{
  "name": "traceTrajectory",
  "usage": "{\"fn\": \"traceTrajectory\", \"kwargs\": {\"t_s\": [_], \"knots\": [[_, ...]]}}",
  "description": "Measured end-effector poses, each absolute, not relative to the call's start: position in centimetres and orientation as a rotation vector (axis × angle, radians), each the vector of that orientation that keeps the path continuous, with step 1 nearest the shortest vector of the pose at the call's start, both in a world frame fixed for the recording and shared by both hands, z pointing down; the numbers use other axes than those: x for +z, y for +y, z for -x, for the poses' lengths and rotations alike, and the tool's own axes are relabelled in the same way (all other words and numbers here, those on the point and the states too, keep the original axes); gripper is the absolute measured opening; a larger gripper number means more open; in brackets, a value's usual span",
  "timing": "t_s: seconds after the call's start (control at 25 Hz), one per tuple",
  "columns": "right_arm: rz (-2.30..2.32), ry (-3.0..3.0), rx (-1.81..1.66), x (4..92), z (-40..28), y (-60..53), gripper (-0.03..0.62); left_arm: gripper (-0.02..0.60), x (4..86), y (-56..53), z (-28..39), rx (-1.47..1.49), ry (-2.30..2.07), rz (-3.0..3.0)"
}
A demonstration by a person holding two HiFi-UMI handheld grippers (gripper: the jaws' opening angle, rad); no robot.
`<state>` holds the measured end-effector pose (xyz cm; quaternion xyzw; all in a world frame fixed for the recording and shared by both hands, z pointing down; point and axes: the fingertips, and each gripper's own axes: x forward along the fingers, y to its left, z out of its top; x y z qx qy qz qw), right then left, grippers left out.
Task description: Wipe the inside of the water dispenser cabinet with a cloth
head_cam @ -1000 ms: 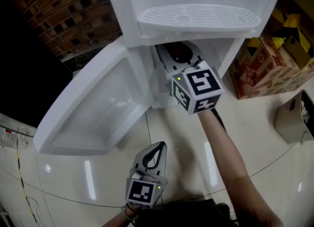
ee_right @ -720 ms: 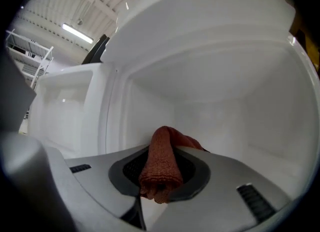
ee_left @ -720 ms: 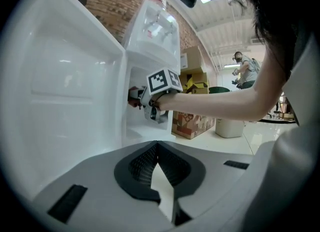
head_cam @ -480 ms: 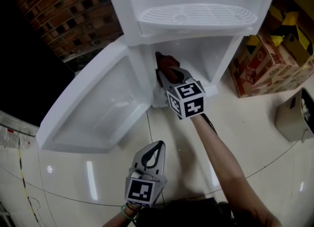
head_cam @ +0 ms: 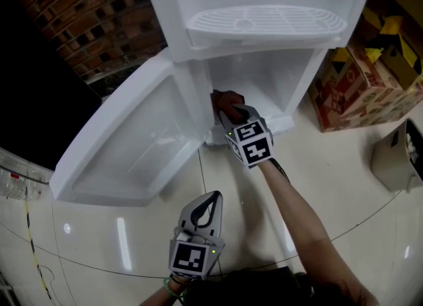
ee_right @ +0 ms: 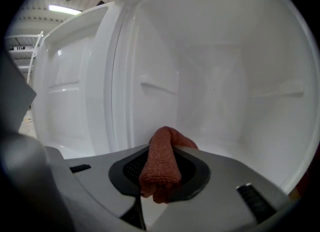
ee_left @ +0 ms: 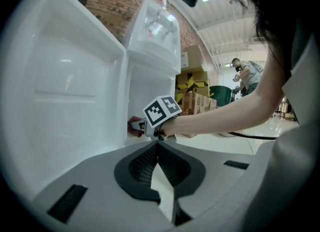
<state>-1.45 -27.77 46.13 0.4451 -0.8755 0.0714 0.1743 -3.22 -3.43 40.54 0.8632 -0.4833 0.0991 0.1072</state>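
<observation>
While the cloth (ee_right: pixel 160 168) is clamped between the closed jaws of the right gripper (head_cam: pixel 230 112), it is held at the left side of the open cabinet (head_cam: pixel 268 76), near the hinge edge and just beside the left inner wall. Whether the wall is touched cannot be told. The cloth is rust-red and bunched into a thick roll. One folded end is seen hanging back over the jaws, and the other is pushed past the tips toward the white interior. Two shallow ledges are seen on the inner side walls in the right gripper view.

The door (head_cam: pixel 132 146) is swung wide to the left, its moulded inner face turned upward. The left gripper (head_cam: pixel 213 197) is held low over the glossy floor (head_cam: pixel 344 192), well apart from the cabinet. Its jaws are brought together at the tips, with nothing gripped between them.

Above the cabinet a slotted drip tray (head_cam: pixel 264 20) is seen. Cardboard boxes (head_cam: pixel 357 93) are stacked to the right, and a brick wall (head_cam: pixel 86 20) stands behind at the left.
</observation>
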Motion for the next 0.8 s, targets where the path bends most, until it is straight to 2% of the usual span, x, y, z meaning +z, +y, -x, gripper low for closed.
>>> {"fn": "traceTrajectory", "kwargs": {"t_s": [0.24,0.52,0.64,0.8], "knots": [[-1.628,-2.357,-0.279,35.0,-5.2,-28.5,0.083,-0.023,40.0,-3.3,3.4,0.275,-1.434,-2.540],[-1.879,-2.246,-0.602,24.4,-10.2,-27.9,0.083,-0.023,39.6,-2.7,2.6,0.269,-1.408,-2.567],[-1.875,-2.180,-0.618,24.7,-10.7,-28.8,0.083,-0.023,39.4,-2.7,2.7,0.266,-1.414,-2.567],[-1.871,-2.101,-0.459,29.1,-12.1,-30.2,0.083,-0.023,39.3,-2.9,3.7,0.261,-1.442,-2.544]]}}
